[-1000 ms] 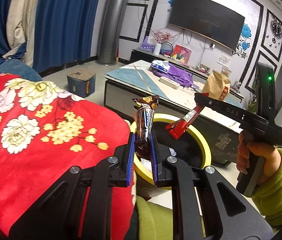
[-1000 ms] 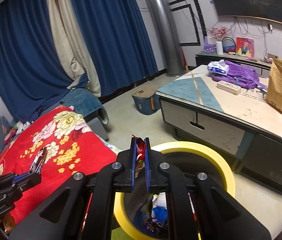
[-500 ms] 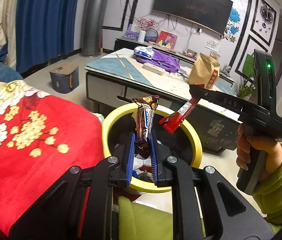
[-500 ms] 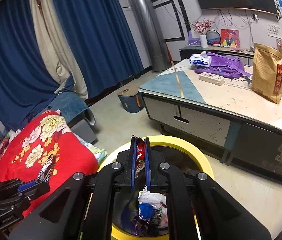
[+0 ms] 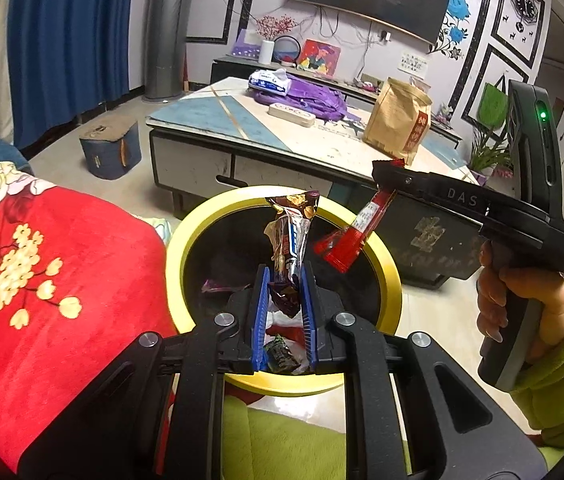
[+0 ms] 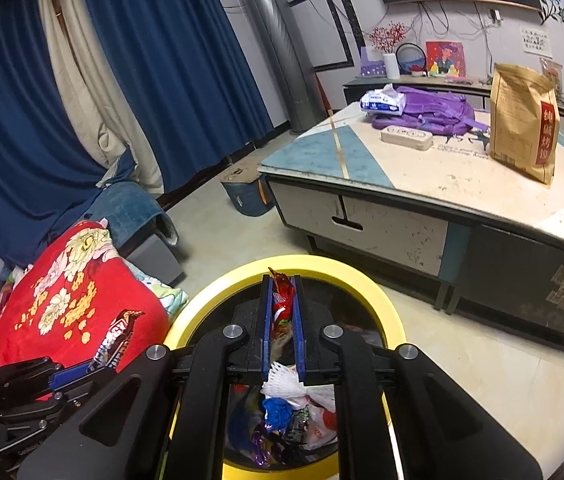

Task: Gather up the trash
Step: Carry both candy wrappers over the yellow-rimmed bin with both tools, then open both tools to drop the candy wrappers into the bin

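Left gripper (image 5: 285,304): clamped on a brown candy-bar wrapper (image 5: 290,246), blue pads pinching its lower end, the crinkled top standing up above the jaws.
Right gripper (image 6: 282,320): jaws had just eased a touch apart, yet a red snack wrapper (image 6: 283,300) sat pinched between the blue pads, its tip poking out above them.
Right gripper, seen from the left: held in a hand (image 5: 522,304) with a green sleeve (image 5: 562,368), the red wrapper dangling from its tip over the bin's far right side.
Left gripper, seen from the right: low at the left edge, the candy-bar wrapper pointing up from it beside the blanket.
Bin (image 5: 392,280): yellow rim, dark inside, directly under both grippers; both wrappers hung above its mouth, neither one inside.
Bin contents (image 6: 290,404): white, blue and purple scraps piled at the bottom.
Blanket (image 5: 53,264): red with flowers, touching the bin's left side.
Tabletop (image 6: 434,172): beyond the bin, carrying a brown paper bag (image 6: 524,120), a purple bag (image 6: 434,114) and a tissue pack (image 6: 382,102).
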`<action>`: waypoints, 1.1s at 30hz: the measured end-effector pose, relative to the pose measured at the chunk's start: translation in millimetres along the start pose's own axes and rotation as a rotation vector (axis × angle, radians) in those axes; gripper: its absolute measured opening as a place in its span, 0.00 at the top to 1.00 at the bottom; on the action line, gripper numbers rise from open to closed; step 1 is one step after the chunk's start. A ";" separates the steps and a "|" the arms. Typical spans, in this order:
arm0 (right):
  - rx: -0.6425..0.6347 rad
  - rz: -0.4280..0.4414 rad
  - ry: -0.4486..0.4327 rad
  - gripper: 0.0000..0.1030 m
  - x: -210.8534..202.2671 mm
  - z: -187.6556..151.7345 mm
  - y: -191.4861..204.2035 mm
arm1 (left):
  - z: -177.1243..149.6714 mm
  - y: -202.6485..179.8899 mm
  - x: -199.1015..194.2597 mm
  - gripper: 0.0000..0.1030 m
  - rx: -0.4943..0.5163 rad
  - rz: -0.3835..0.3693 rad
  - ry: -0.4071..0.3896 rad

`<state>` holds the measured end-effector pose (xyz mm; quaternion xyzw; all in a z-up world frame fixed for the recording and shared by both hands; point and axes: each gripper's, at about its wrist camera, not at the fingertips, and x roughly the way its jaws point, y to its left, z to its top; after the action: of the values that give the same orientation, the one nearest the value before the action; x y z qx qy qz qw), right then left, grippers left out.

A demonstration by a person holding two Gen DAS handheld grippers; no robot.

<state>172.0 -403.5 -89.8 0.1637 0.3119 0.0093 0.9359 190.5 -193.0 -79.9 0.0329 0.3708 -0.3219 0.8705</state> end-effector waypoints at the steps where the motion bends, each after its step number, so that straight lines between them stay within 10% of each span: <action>1: 0.003 0.002 0.005 0.90 1.4 -0.8 -0.8 | -0.2 -0.2 2.6 0.90 0.002 -0.001 0.005; 12: 0.033 0.027 0.050 0.81 14.4 -5.8 -5.5 | 1.2 -1.5 23.7 0.86 0.014 0.001 0.049; 27: 0.038 0.006 0.019 0.33 -13.8 -7.5 -15.9 | 7.1 10.7 14.3 0.11 -0.014 0.083 0.013; 33: -0.044 -0.006 -0.022 0.14 -34.5 -12.8 2.7 | 9.8 25.5 -7.8 0.11 -0.066 0.121 -0.024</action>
<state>137.0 -401.2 -78.6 0.1424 0.3018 0.0113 0.9426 207.5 -171.6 -72.2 0.0226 0.3680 -0.2567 0.8934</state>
